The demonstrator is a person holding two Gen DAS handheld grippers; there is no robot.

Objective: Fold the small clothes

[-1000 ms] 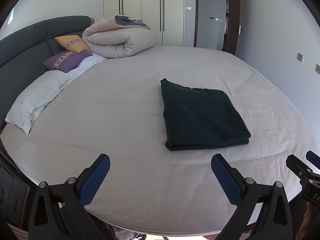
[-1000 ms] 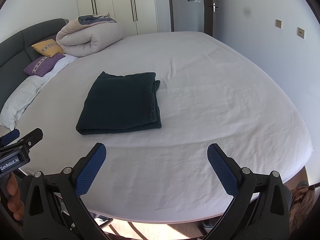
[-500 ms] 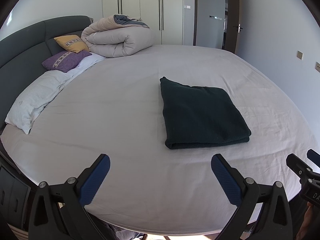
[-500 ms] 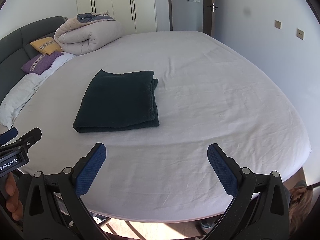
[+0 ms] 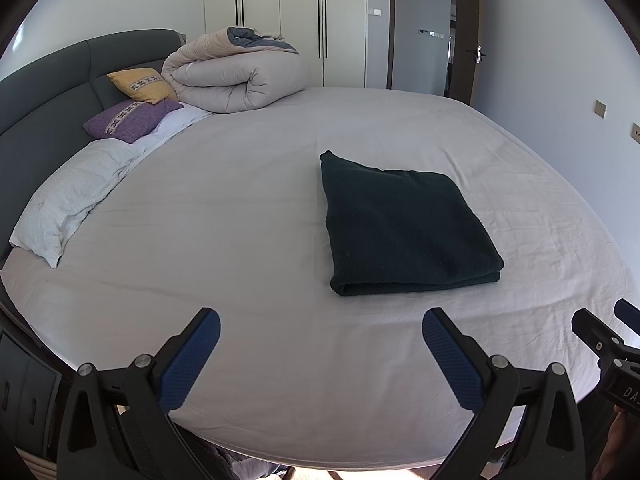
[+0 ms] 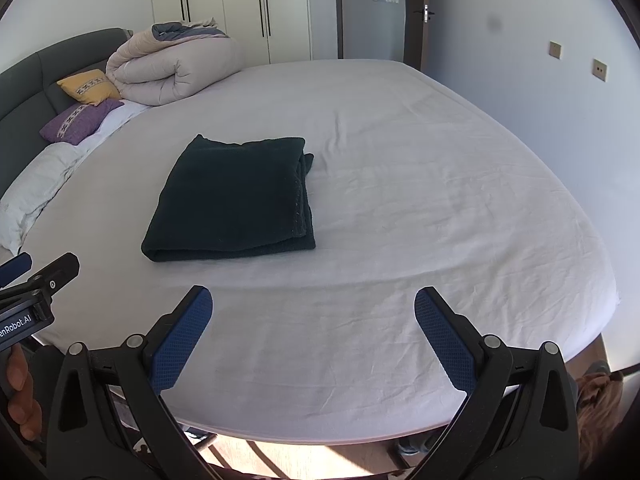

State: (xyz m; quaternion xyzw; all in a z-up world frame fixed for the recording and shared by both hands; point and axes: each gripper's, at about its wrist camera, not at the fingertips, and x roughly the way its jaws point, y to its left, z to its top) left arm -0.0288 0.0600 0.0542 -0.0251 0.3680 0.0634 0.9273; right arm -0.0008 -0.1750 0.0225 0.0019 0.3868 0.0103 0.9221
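Note:
A dark green garment [image 5: 404,224] lies folded into a neat rectangle on the pale grey bed sheet [image 5: 240,240]; it also shows in the right wrist view [image 6: 234,200]. My left gripper [image 5: 320,340] is open and empty, held over the bed's near edge, short of the garment. My right gripper [image 6: 314,320] is open and empty, also near the bed's front edge, to the right of the garment. Each gripper shows at the edge of the other's view.
A rolled beige duvet [image 5: 236,76], a yellow cushion [image 5: 140,84], a purple cushion [image 5: 128,120] and a white pillow [image 5: 72,196] lie at the far left by the dark headboard [image 5: 44,92]. Wardrobes and a door stand behind. Wall at right.
Both grippers have drawn back slightly from the folded garment; both stay open. The garment has not moved.

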